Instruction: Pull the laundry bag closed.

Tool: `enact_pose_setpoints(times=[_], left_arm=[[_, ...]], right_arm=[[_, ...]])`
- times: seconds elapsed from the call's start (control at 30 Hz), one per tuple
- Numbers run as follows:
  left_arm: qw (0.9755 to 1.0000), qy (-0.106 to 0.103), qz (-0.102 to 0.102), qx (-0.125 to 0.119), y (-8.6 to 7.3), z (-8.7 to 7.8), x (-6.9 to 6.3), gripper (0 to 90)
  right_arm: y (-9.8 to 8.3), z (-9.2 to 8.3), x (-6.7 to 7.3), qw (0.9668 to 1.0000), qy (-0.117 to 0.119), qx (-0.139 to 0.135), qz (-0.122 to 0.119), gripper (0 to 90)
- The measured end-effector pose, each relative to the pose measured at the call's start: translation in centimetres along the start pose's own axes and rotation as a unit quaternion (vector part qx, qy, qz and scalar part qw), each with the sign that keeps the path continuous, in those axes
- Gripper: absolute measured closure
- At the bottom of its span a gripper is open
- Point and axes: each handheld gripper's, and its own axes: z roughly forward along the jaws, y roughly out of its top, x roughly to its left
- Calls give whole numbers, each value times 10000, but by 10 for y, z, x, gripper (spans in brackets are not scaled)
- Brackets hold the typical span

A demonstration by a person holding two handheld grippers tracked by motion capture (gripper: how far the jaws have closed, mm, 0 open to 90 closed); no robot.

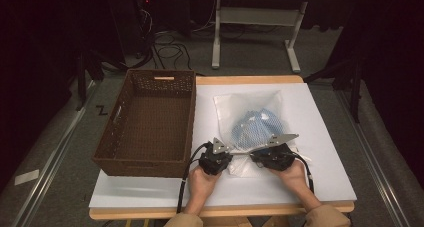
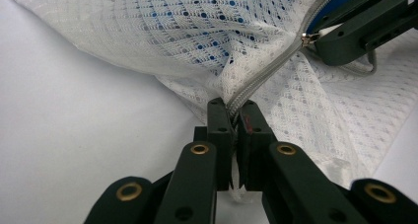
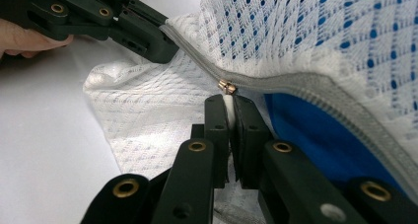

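Observation:
A white mesh bag (image 1: 252, 122) with a blue cloth (image 3: 315, 135) inside lies on the white board. Its grey zipper (image 2: 268, 73) runs along the near edge and stands partly open at the right. My left gripper (image 2: 235, 108) is shut on the bag's edge at the zipper's end; from above it sits at the bag's near left corner (image 1: 231, 156). My right gripper (image 3: 228, 103) is shut on the white pull tab of the zipper slider (image 3: 226, 86), just right of the left one (image 1: 256, 158). Each gripper also appears in the other's view, the right gripper (image 2: 355, 31) and the left gripper (image 3: 123, 21).
A brown wicker basket (image 1: 150, 162) stands empty at the left of the table, touching the white board (image 1: 320, 172). Bare board lies right of the bag and in front of the hands. Beyond the table are a white frame's legs (image 1: 216, 47) and cables on the floor.

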Motion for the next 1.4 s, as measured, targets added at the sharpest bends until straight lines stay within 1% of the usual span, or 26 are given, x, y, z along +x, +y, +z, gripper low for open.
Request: enact_pose_setpoints(times=[0.07, 0.1, 0.17, 0.2, 0.5, 0.6, 0.7, 0.9, 0.97, 1.03, 1.1, 1.17, 1.27, 1.33, 1.4], left_arm=[[10000, -12, -26, -8, 0, 0, 1, 859], [10000, -29, -39, -30, 0, -1, 1, 859], [9999, -33, -71, -66, -1, -1, 2, 859], [9999, -31, -91, -87, -1, -2, 2, 859], [9998, -26, -124, -144, -1, -3, 2, 859], [9997, -36, -174, -156, -1, -3, 4, 860], [9997, -16, -169, -163, -2, -3, 3, 860], [9998, 10, -141, -139, -1, -3, 2, 860], [9999, 61, -79, -57, -1, -1, 1, 860], [10000, 83, -34, -37, 0, -1, 0, 860], [9999, 80, -66, -43, 0, -1, 1, 859], [9999, 81, -75, -45, 0, -1, 1, 860], [9999, 79, -79, -56, -1, -1, 1, 860], [9999, 72, -109, -69, -1, -1, 1, 860], [9999, 75, -89, -56, -1, -1, 1, 859]], right_arm=[[0, -1, 0, 10000, -12, -1, -51, 870], [0, -2, 0, 10000, -41, 33, -43, 870], [0, -1, -1, 10000, -41, -50, -12, 870], [-1, -2, -1, 10000, -34, -17, 14, 870], [-1, -2, -1, 10000, -40, -55, 15, 870], [-1, -2, -1, 10000, -61, -38, 6, 870], [0, -4, -2, 9999, -86, -38, -38, 869], [0, -4, -2, 9999, -93, -48, -37, 869], [0, -4, -3, 9999, -108, -25, -52, 870], [-1, -4, -3, 9999, -125, -24, -37, 870], [-1, -4, -3, 9999, -120, -32, -13, 869], [-2, -6, -4, 9999, -143, 20, -34, 869], [-2, -7, -5, 9999, -153, -43, -16, 869], [-3, -8, -5, 9999, -166, -5, 3, 869], [-3, -8, -6, 9999, -168, -19, 5, 869]])
